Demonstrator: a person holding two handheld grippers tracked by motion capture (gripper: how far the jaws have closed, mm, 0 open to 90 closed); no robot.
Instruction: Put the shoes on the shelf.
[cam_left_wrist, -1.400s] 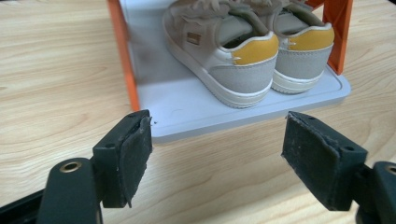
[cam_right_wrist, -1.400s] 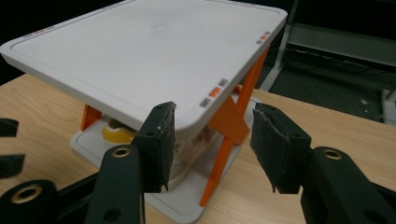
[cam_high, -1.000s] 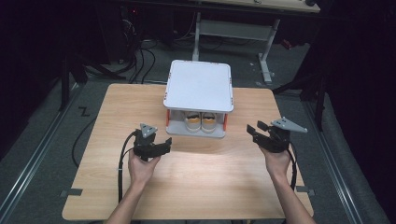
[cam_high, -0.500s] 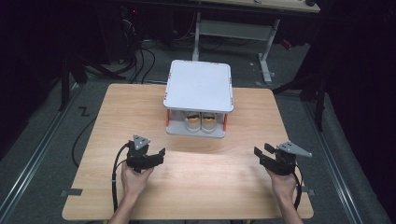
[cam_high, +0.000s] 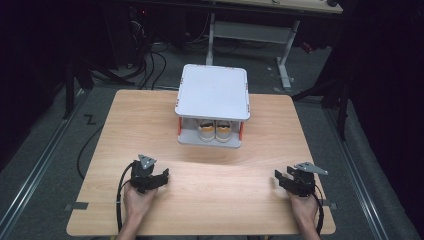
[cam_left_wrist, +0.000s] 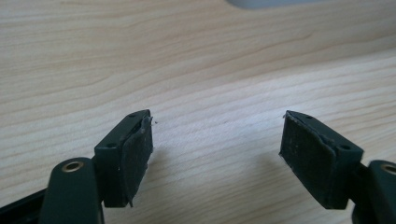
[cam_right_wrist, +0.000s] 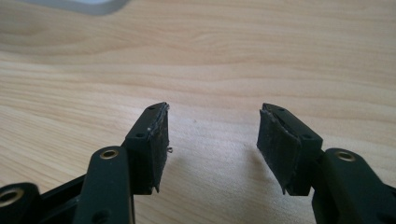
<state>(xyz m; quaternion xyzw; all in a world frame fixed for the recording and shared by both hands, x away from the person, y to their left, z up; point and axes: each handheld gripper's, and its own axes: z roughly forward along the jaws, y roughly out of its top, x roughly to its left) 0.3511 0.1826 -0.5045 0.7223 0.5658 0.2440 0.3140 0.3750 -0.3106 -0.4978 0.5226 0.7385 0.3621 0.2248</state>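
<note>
Both grippers have drawn back toward the table's (cam_high: 150, 120) near edge since a second ago. Nearest, the left gripper (cam_high: 161, 178) and right gripper (cam_high: 280, 178) sit low over bare wood, each with jaws apart and empty. Farther off, mid-table, a white two-tier rack (cam_high: 214, 92) holds a pair of shoes (cam_high: 215, 130) on its lower shelf.

White two-tier rack (cam_high: 213, 92) mid-table at far edge, pair of shoes (cam_high: 215, 130) on lower shelf
</note>
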